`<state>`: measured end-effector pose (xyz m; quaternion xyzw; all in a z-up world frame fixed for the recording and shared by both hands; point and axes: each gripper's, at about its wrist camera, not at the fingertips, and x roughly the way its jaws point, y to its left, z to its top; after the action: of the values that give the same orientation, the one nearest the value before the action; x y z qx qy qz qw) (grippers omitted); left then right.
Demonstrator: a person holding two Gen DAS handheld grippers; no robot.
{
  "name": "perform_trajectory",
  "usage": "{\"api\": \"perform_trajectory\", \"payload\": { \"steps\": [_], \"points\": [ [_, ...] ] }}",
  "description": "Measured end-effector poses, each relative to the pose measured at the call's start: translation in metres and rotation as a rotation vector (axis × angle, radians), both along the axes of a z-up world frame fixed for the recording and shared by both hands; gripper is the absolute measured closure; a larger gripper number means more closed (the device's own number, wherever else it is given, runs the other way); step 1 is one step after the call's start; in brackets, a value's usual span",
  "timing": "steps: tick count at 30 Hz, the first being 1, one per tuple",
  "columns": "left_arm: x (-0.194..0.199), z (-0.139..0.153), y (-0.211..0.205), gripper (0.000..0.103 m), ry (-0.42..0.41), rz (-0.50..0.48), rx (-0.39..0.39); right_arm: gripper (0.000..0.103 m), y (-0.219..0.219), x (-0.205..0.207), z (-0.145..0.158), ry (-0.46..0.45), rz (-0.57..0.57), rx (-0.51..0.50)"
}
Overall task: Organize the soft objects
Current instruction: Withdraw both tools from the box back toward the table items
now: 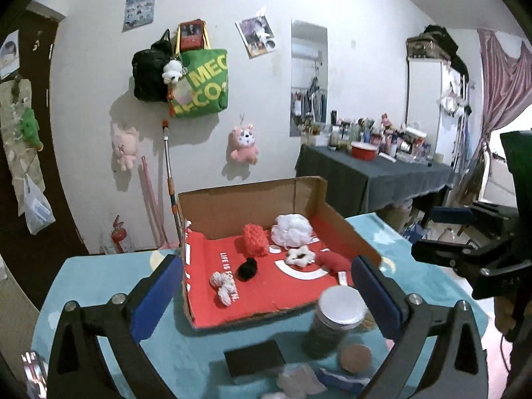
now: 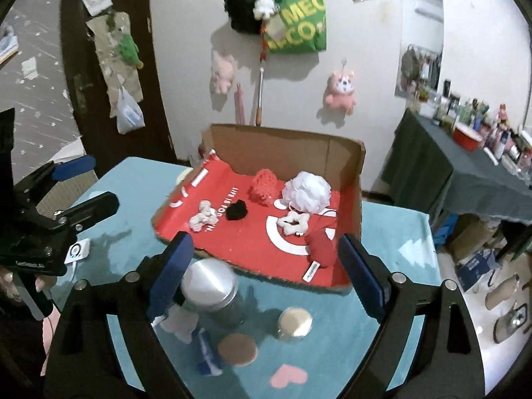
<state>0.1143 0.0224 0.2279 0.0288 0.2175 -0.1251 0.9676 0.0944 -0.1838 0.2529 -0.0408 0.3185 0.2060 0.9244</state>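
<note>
Both grippers — left gripper (image 1: 266,286), right gripper (image 2: 266,266) — stand apart, empty, above the desk (image 1: 99,276). Soft items lie in the cardboard tray (image 2: 286,146); white pouf (image 2: 307,191) at 1 o'clock, seemingly light and compressible — pinch mid-bulk

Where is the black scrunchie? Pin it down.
In both wrist views the black scrunchie lies near the middle of the red box floor, between the small white bundle and the red mesh puff.

A white wall (image 1: 365,6) hung with bags and plush toys, a cluttered side table (image 1: 375,173), perhaps pink curtains (image 1: 505,76).
</note>
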Motion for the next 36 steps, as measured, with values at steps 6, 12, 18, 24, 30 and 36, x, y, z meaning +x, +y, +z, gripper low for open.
{"api": "perform_trajectory", "payload": {
  "steps": [6,12,18,24,30,36],
  "points": [
    [-0.05,-0.009,-0.003,0.0,-0.068,-0.003,-0.036,0.008,-0.007,-0.06,0.003,-0.092,-0.012,0.035],
    [-0.087,-0.026,-0.006,0.0,-0.123,0.004,-0.063,0.007,-0.007,-0.103,-0.011,-0.182,-0.046,0.018],
    [-0.11,-0.053,-0.009,0.0,-0.141,0.013,-0.076,0.007,-0.008,-0.138,-0.036,-0.27,-0.128,0.016],
    [-0.119,-0.083,-0.011,0.0,-0.155,0.018,-0.071,0.007,-0.012,-0.161,-0.063,-0.315,-0.164,0.052],
    [-0.121,-0.107,-0.016,0.0,-0.14,0.023,-0.056,0.006,-0.012,-0.166,-0.094,-0.298,-0.203,0.048],
    [-0.12,-0.133,-0.017,0.0,-0.083,0.026,-0.083,0.006,-0.014,-0.166,-0.124,-0.269,-0.237,0.046]
  ]
}}
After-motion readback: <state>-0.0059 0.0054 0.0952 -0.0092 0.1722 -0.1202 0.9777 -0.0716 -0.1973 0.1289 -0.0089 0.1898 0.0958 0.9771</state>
